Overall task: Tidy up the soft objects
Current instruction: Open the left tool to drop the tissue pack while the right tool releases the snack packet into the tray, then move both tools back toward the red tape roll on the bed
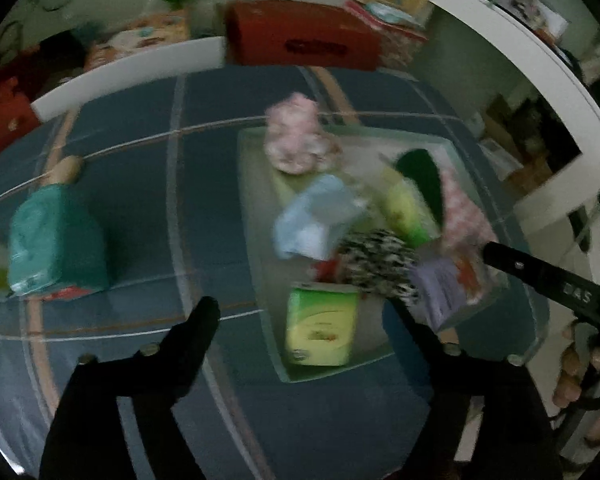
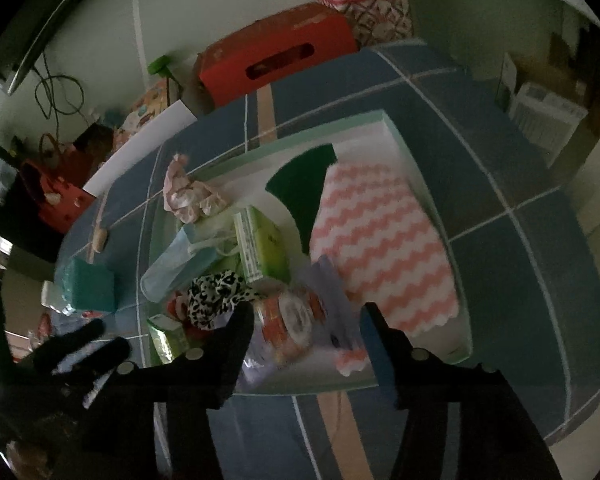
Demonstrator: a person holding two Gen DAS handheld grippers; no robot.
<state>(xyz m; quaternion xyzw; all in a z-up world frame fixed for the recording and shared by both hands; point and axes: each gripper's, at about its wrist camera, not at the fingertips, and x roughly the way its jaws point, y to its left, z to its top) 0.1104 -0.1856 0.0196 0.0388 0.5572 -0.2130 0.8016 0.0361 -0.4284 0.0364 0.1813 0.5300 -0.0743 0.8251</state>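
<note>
A pale translucent tray [image 1: 254,240] [image 2: 434,188] lies on a blue checked tablecloth and holds soft items. My left gripper [image 1: 308,320] is open above the tray's near end, with a yellow-green tissue pack [image 1: 322,326] lying between its fingers, untouched. My right gripper [image 2: 308,320] is open too; an orange-and-white wrapped packet [image 2: 292,320] lies between its fingers, pads apart from it. Also in the tray are a pink zigzag cloth [image 2: 380,248], a dark green cloth [image 2: 304,188], a blue face mask [image 2: 176,260] [image 1: 312,216], a leopard-print scrunchie [image 2: 216,292] [image 1: 376,264] and a pink floral cloth [image 1: 296,136].
A teal wrapped pack [image 1: 56,240] [image 2: 88,284] stands on the cloth left of the tray. A red box [image 1: 300,36] [image 2: 276,60] and a white board [image 1: 132,76] lie beyond the table's far edge. A hand [image 1: 580,380] grips the right tool at the right.
</note>
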